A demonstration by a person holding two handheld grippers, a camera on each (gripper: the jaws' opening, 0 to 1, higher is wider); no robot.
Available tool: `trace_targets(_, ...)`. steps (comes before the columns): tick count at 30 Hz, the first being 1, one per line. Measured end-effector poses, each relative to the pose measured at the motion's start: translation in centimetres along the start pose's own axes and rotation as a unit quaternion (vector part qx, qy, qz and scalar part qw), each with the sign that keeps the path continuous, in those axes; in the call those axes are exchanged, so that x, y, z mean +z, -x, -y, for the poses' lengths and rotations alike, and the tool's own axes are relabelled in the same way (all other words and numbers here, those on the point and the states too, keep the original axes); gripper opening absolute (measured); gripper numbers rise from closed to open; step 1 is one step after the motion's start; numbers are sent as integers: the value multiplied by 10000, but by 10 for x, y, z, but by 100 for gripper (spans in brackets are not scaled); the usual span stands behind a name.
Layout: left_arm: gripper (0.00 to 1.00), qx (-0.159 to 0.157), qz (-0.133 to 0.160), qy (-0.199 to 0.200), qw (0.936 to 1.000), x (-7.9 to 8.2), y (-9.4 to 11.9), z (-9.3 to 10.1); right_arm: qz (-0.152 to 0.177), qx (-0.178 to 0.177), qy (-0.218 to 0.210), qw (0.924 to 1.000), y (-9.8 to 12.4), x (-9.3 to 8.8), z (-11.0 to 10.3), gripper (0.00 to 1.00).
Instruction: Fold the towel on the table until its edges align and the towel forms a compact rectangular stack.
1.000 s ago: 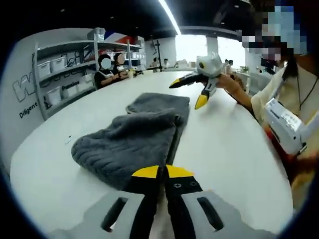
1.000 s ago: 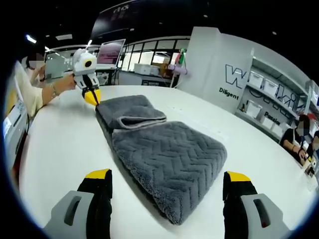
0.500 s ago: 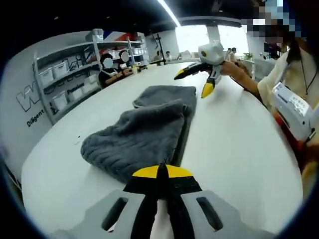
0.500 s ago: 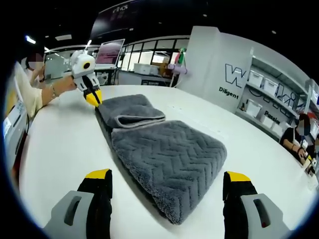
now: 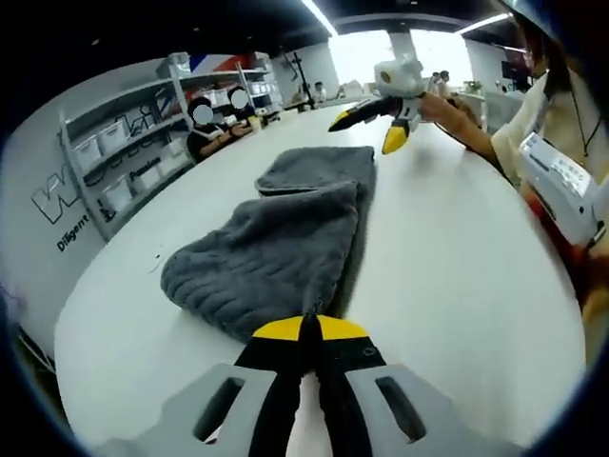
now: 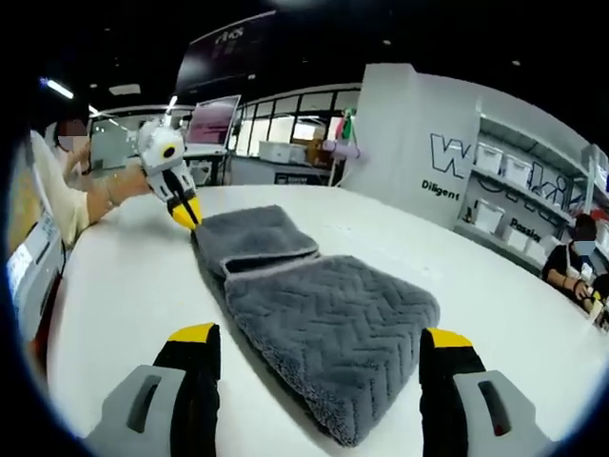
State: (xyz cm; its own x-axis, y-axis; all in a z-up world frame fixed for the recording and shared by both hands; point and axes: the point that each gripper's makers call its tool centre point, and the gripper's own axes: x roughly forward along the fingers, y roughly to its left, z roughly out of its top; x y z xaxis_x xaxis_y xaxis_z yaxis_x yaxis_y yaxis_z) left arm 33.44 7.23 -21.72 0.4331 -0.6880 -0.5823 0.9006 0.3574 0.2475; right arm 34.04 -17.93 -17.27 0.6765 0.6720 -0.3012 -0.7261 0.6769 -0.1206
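Note:
A grey towel (image 5: 276,238) with a herringbone weave lies lengthwise on the white table (image 5: 457,267), folded into two overlapping layers. My left gripper (image 5: 309,328) is shut with nothing in it, just short of the towel's near end. At the far end a person's hand holds my right gripper (image 5: 381,109) above the table, its yellow-tipped jaws spread. In the right gripper view the towel (image 6: 324,305) runs away from me, with its thicker end between the wide-open jaws of my right gripper (image 6: 319,335). The left gripper (image 6: 171,176) points its closed yellow tip down at the towel's far end.
Shelves with white bins (image 5: 105,162) line the wall beyond the table (image 6: 124,276). Two people (image 5: 214,129) sit at the far side. A person (image 5: 561,105) stands close at the right edge with a white device (image 5: 561,195). A screen (image 6: 214,119) stands behind.
Both cameras have shifted a little, so the towel sits slightly differently in each view. The towel itself has not moved and the jaws stand as before.

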Motion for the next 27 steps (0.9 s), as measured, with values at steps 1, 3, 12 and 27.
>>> trace_targets(1,3,-8,3,-1,10000,0,0,0,138,73,-112,9998,-1,6,-3,72)
trace_targets(3,3,-13,4,7,10000,0,-1,1,396,182,-351,9984,-3,16,-6,62)
trace_targets(12,4,9,81,126,9999,-3,-2,1,651,910,-1904,9753,-24,53,-18,19)
trace_targets(27,4,96,90,49,9999,-3,-1,2,-769,1964,-3475,9136,-92,38,-63,3)
